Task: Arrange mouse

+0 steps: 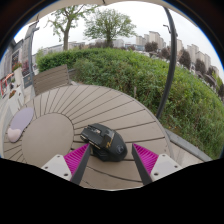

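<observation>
A black computer mouse (104,141) with a small yellow mark lies on a round table of grey wooden slats (130,115). It rests on the table just ahead of my gripper (112,159), closer to the left finger. Both fingers (77,158) with magenta pads are spread wide apart, and the mouse's near end sits between their tips with a gap on the right side. The gripper is open and holds nothing.
A round beige mat (46,135) lies on the table to the left of the mouse. A pale object (19,124) lies further left. A green hedge (150,70), a black pole (169,50), trees and buildings lie beyond the table's far edge.
</observation>
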### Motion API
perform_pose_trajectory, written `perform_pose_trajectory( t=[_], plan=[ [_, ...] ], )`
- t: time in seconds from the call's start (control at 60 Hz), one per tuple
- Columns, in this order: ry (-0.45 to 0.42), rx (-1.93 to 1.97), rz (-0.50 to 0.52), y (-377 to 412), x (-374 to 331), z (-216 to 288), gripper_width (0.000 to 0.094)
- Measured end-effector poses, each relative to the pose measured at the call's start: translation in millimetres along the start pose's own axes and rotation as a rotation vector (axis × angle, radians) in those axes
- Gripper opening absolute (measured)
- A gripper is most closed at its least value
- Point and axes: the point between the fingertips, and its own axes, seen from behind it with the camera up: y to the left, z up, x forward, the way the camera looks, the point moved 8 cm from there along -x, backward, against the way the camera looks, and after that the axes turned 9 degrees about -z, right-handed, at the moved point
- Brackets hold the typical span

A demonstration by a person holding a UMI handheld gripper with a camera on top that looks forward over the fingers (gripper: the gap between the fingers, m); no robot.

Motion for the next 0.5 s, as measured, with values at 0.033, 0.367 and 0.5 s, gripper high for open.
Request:
perform_pose_trajectory(
  t=[0.033, 0.367, 0.5],
  plan=[
    [0.006, 0.003, 0.003, 0.8, 5.3, 2.5, 0.0854],
    [0.034, -0.03, 0.017, -2.7, 55.7, 38.1, 0.0856],
    [0.055, -0.034, 0.047, 0.8, 63.1, 43.4, 0.0833]
  ],
)
